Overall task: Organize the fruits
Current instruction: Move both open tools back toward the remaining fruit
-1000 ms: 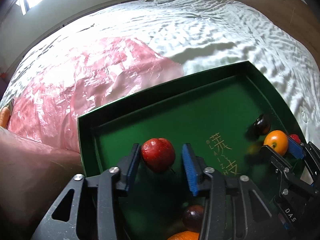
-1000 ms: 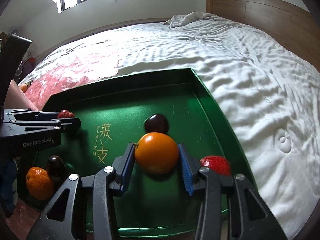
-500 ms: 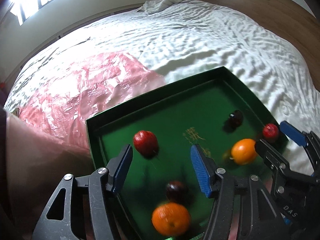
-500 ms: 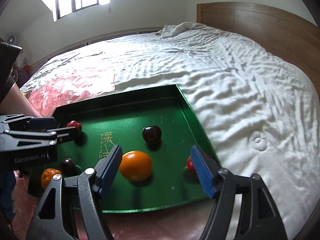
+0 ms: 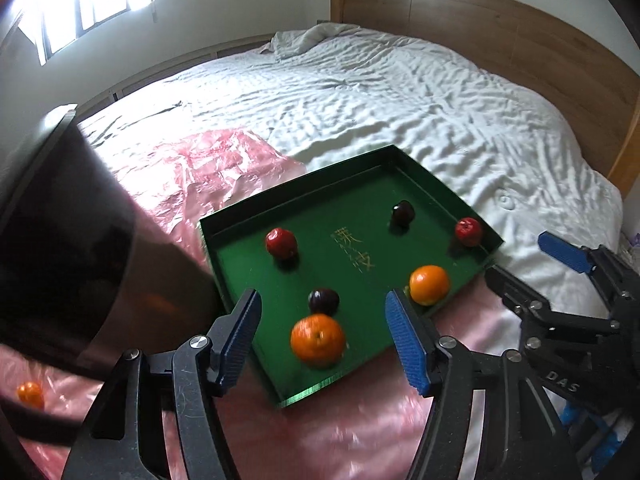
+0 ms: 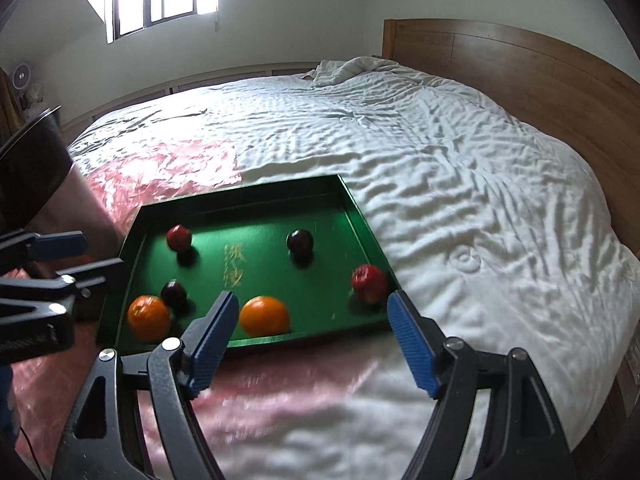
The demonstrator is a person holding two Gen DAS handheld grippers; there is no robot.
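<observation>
A green tray (image 5: 248, 216) (image 6: 360, 222) lies on the bed with several fruits in it. Two oranges (image 5: 318, 340) (image 5: 429, 285) sit near its front edge, also in the right wrist view (image 6: 148, 317) (image 6: 265, 315). Two red apples (image 5: 281, 242) (image 5: 468, 231) and two dark plums (image 5: 323, 301) (image 5: 402, 213) lie further back. My left gripper (image 5: 324, 342) is open and empty, above the tray's front left corner. My right gripper (image 6: 312, 340) is open and empty, in front of the tray's front edge.
A pink plastic sheet (image 5: 192, 168) lies under and left of the tray. A dark sleeve and arm (image 5: 60, 240) fill the left side. Another orange (image 5: 30, 394) lies at the far left. White bedding (image 6: 480, 160) spreads beyond, with a wooden headboard (image 6: 520, 64).
Both grippers opened, let go of the red apple and the orange, and pulled back and up from the tray. All the fruits now lie loose in the tray.
</observation>
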